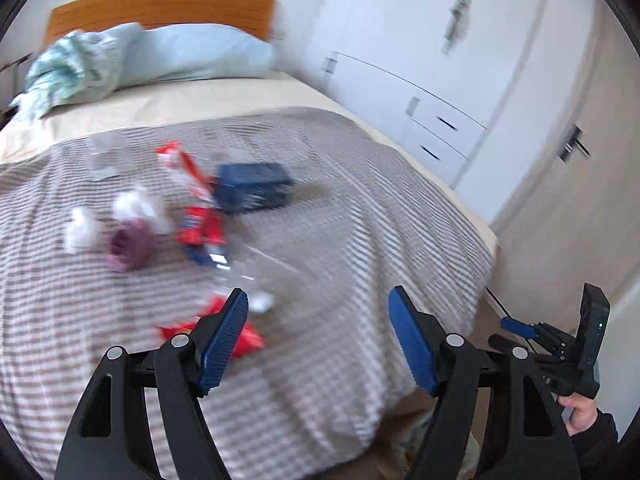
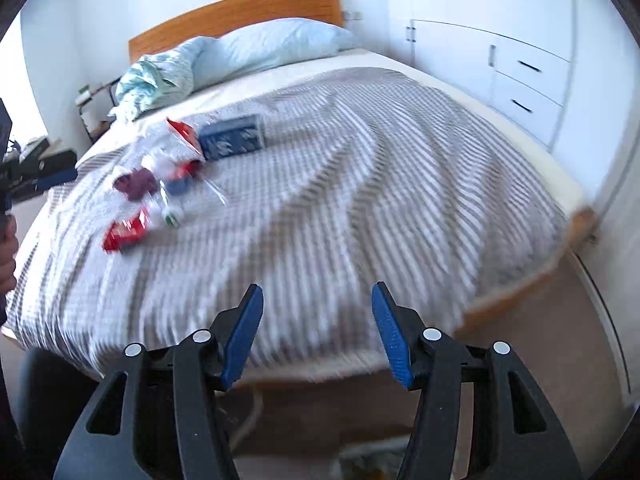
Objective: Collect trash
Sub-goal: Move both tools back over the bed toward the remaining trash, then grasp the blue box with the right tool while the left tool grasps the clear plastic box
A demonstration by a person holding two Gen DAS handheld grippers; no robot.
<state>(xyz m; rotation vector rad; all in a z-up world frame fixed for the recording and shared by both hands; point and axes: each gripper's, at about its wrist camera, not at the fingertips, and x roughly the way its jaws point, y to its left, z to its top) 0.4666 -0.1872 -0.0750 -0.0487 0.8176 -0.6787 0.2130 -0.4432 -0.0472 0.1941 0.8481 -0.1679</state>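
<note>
Trash lies scattered on a striped bedspread. A dark blue box sits mid-bed, also in the right wrist view. Around it are red wrappers, a purple crumpled piece, white tissues and clear plastic. Another red wrapper lies just behind my left gripper's left finger. My left gripper is open and empty above the bed's near part. My right gripper is open and empty over the bed's foot edge; it also shows in the left wrist view. The views are blurred.
A light blue pillow and crumpled bedding lie by the wooden headboard. White wardrobes and drawers line the right wall. A bedside shelf stands left of the bed. Floor runs along the bed's right.
</note>
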